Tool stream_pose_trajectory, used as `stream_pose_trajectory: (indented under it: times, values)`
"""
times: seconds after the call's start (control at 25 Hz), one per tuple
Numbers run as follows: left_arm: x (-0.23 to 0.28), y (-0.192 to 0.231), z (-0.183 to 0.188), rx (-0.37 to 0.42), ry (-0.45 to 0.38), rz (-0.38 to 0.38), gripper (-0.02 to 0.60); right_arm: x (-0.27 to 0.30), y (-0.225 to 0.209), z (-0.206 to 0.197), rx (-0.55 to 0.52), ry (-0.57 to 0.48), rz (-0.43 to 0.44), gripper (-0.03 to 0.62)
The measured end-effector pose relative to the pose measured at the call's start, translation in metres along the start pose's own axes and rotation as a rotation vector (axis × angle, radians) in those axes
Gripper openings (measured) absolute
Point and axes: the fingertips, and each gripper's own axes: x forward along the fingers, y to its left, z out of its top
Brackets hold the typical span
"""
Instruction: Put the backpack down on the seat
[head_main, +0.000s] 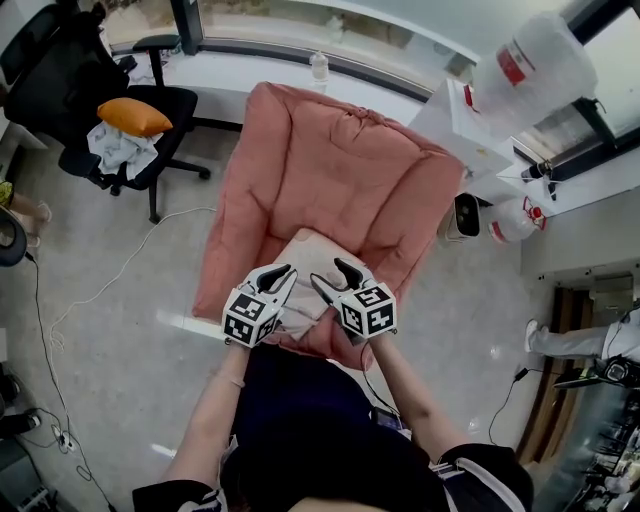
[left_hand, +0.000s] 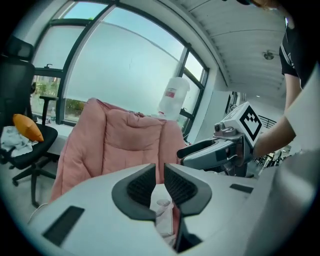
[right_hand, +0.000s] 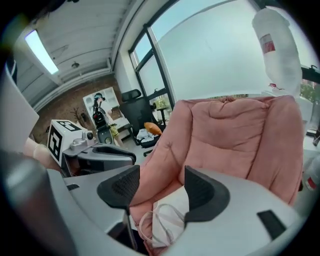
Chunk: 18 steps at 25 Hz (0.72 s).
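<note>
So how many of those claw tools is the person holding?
2. The left gripper and the right gripper are side by side at the armchair's front edge, both over the backpack. None seem hidden.

backpack (head_main: 305, 262): on armchair (head_main: 330, 160) seat (front edge) | office chair (head_main: 160, 105): left of armchair

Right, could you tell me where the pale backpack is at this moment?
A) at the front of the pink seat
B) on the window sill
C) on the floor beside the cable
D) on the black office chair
A: in the head view the backpack shows as a pale patch at the front of the pink seat, directly ahead of the person.
</note>
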Motion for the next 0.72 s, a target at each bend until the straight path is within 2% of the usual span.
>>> stream_pose_trajectory:
  times: [0.12,0.16,0.24,0.28,0.52,0.72]
  values:
    - [-0.012,0.001,0.017,0.025,-0.054,0.019,0.044,-0.011,0.012,0.025,0.008,-0.083,0.01,0.299]
    - [-0.017,0.001,0.024,0.036,-0.077,0.025,0.037,-0.015,0.015,0.035,0.006,-0.117,0.002,0.272]
    - [-0.027,-0.003,0.042,0.049,-0.128,0.03,0.028,-0.026,0.021,0.054,0.006,-0.194,-0.012,0.093]
    - [-0.033,-0.005,0.051,0.051,-0.155,0.029,0.026,-0.031,0.025,0.064,0.009,-0.232,-0.005,0.075]
    - [-0.062,-0.017,0.1,0.067,-0.288,0.039,0.018,-0.061,0.054,0.11,0.017,-0.401,0.078,0.038]
    - [-0.084,-0.033,0.135,0.103,-0.383,0.024,0.018,-0.079,0.067,0.132,0.013,-0.465,0.058,0.034]
